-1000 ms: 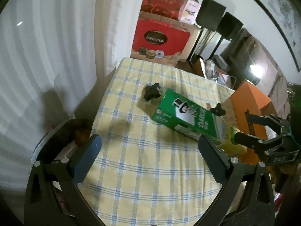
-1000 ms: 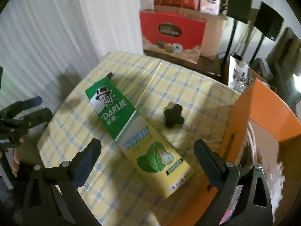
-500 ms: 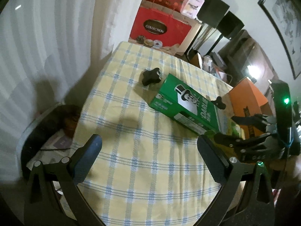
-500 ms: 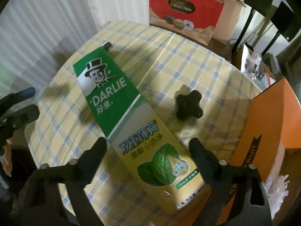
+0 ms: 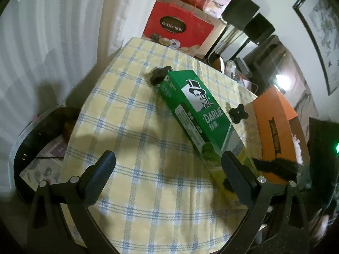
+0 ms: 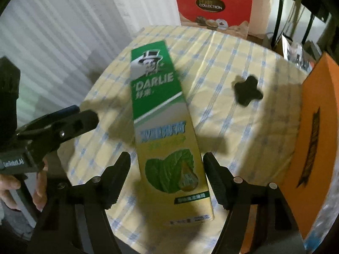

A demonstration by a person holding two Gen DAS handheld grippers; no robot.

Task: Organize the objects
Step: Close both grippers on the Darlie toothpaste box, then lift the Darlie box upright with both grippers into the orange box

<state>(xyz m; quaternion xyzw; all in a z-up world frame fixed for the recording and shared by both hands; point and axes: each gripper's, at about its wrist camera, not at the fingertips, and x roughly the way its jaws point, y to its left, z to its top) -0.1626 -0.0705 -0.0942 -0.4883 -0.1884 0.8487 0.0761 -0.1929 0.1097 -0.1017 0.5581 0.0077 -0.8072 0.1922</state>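
Toothpaste box (image 6: 167, 131): flat on checked tabletop (image 6: 228, 50), near end between right gripper (image 6: 166, 180) fingers, spread wide, not touching box. Left gripper (image 5: 167, 169): fingers wide apart, nothing held; box just past right finger. Black knob (image 6: 246, 93) beyond right finger. Orange box (image 6: 317, 148) alongside.

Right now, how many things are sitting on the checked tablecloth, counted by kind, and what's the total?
Toothpaste box: 1
Black star-shaped knobs: 2
Orange box, at the table's edge: 1
Total: 4
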